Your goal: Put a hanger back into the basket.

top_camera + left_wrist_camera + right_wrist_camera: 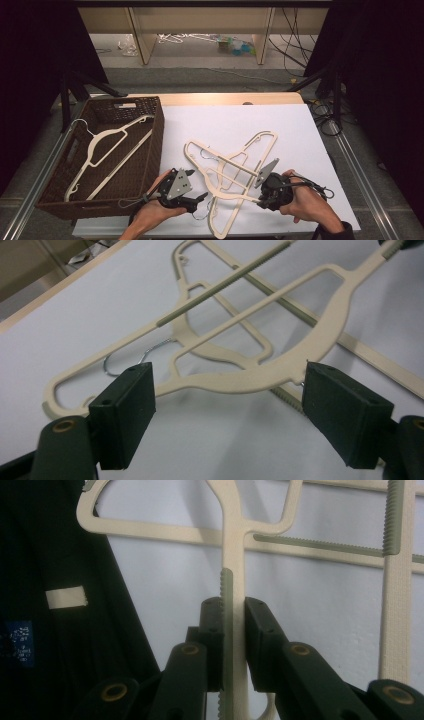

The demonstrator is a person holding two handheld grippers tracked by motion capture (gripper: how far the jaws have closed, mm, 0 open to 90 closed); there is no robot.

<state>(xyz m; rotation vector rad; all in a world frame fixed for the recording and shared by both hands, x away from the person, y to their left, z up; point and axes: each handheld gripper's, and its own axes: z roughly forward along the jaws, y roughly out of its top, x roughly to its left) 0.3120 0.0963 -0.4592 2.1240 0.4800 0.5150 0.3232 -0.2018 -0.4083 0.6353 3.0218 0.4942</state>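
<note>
Left tool (200, 199) released, jaws spread beside a cream hanger's curved arm, not pressing it | right tool (258, 201) clenched on top hanger (222, 176) bar, at near worktop (300, 130) edge | second hanger (250, 150) crossed beneath | wicker basket (155, 145) far left holding another hanger (107, 145)

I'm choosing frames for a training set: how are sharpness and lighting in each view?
High view: the white table is evenly lit, its surroundings nearly black, the picture soft all over. Left gripper view: the open left gripper and the hanger are fairly sharp. Right gripper view: the right gripper, shut on the hanger's bar, is blurred close up, with darkness at left.
</note>
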